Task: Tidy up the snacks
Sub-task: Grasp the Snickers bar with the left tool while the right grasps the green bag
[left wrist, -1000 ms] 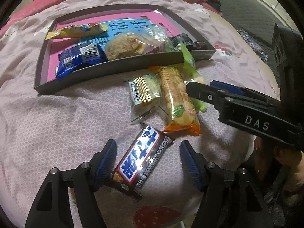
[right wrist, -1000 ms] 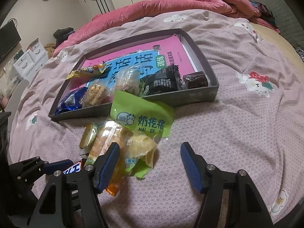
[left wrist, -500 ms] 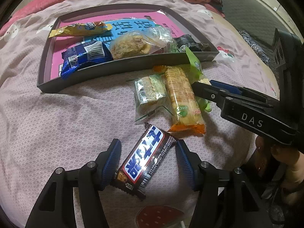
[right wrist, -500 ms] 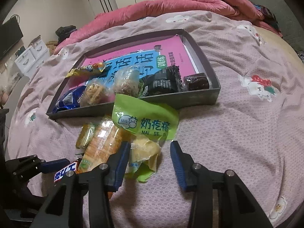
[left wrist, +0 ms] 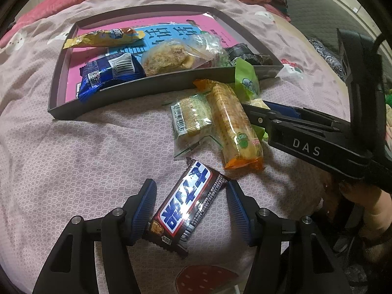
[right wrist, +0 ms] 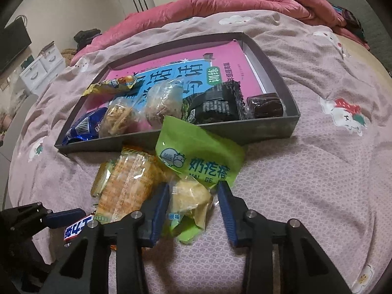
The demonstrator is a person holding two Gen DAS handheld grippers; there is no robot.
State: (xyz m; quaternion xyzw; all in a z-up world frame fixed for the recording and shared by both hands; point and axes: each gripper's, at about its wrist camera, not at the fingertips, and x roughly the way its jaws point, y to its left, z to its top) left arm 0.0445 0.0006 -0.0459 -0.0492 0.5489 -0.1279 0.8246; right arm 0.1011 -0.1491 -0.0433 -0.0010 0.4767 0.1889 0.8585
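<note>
Several snacks already lie in the grey tray point(left wrist: 156, 87), while in front of it four wait: the left gripper point(left wrist: 191, 210) straddles the Snickers bar point(left wrist: 186, 203) and the right gripper point(right wrist: 193, 210) the green milk-curd pouch point(right wrist: 198, 156), both with jaws apart, not yet clamped.

Left wrist cam: low over the bed point(left wrist: 73, 152), looking forward along the left gripper point(left wrist: 191, 208) toward the grey tray point(left wrist: 156, 87), close on the Snickers bar point(left wrist: 186, 205). Right wrist cam: same low pose over the right gripper point(right wrist: 193, 208), facing the tray point(right wrist: 269, 128) from further right, close on the green milk-snack pouch point(right wrist: 198, 156). Shared: tray, loose snack pile, Snickers bar point(right wrist: 77, 229). Each gripper visible in the other's view: right gripper point(left wrist: 281, 120), left gripper point(right wrist: 63, 216).
</note>
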